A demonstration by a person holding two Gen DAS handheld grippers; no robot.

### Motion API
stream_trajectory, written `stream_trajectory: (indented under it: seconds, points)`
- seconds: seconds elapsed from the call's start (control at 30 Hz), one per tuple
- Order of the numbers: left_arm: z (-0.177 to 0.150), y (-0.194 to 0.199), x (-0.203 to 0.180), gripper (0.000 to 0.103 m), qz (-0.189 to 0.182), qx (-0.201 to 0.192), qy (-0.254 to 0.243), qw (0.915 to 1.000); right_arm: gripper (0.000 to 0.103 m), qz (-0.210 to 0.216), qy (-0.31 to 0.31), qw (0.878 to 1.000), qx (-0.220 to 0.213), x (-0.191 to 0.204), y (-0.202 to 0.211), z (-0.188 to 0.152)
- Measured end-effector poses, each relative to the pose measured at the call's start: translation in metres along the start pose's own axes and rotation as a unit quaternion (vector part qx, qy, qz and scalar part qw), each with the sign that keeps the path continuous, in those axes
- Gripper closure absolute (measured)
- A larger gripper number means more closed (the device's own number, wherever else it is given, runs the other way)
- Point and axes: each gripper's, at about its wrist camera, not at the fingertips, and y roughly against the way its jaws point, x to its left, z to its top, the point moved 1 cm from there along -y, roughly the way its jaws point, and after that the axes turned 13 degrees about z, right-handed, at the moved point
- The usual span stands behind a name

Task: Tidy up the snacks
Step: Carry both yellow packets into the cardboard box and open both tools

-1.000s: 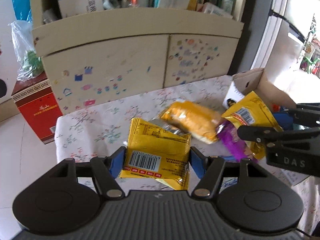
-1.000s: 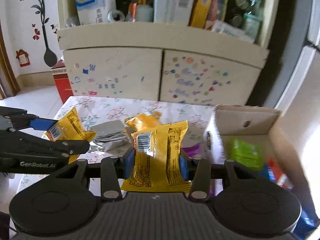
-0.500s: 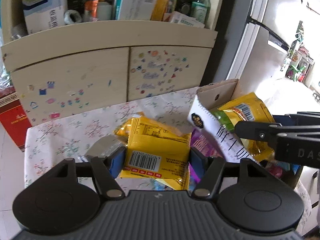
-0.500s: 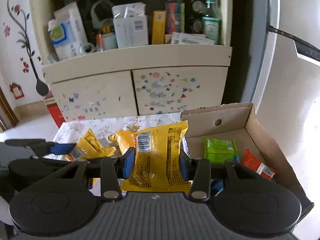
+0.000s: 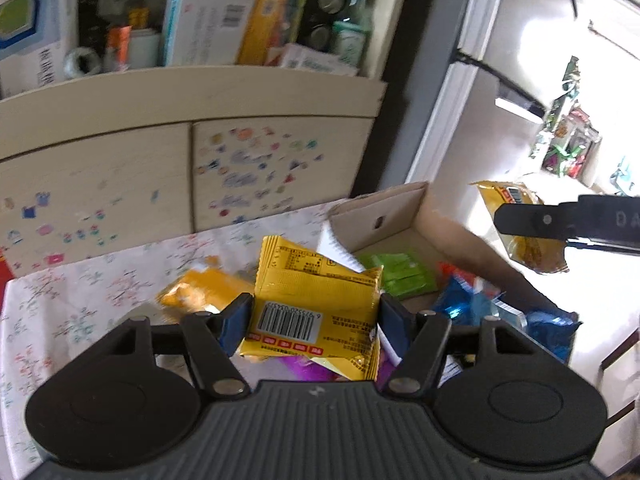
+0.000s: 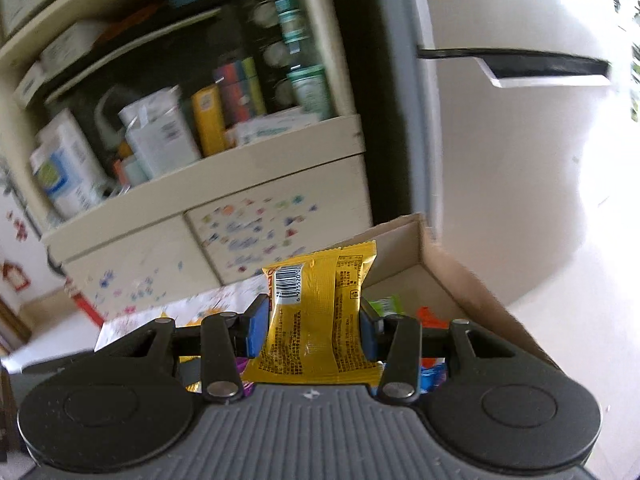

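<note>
Two grippers, left (image 5: 314, 316) and right (image 6: 312, 330), jaws clamped on barcoded yellow packets (image 5: 316, 300) (print illegible)

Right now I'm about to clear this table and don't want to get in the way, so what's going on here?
A person is sorting snacks with a handheld gripper in each hand. The left gripper is clamped on a yellow snack packet above the flowered tablecloth. The right gripper grips a second yellow packet by the open cardboard box. The box already holds a green packet and blue ones. An orange packet lies on the table.
</note>
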Motion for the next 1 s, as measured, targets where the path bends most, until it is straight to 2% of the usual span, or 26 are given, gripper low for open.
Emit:
stream_trajectory:
  seconds: [0.3, 0.83, 0.9, 1.0]
  points:
    - [0.005, -0.009, -0.047, 0.036, -0.048, -0.004, -0.021, 0.9986, 0.052, -0.026, -0.080, 0.996, -0.025, -0.035, 0.014, 0.005]
    - [0.016, -0.049, -0.093, 0.034, -0.063, 0.002, -0.024, 0.9977, 0.051, -0.061, -0.133, 0.988, -0.043, -0.054, 0.021, 0.005]
    - [0.015, -0.054, -0.095, 0.030, -0.060, 0.001, -0.019, 0.9980, 0.049, -0.071, -0.146, 0.986, -0.042, -0.058, 0.020, 0.003]
    - [0.014, -0.057, -0.096, 0.016, -0.060, 0.002, -0.012, 0.9981, 0.046, -0.080, -0.171, 0.981, -0.040, -0.065, 0.016, 0.001]
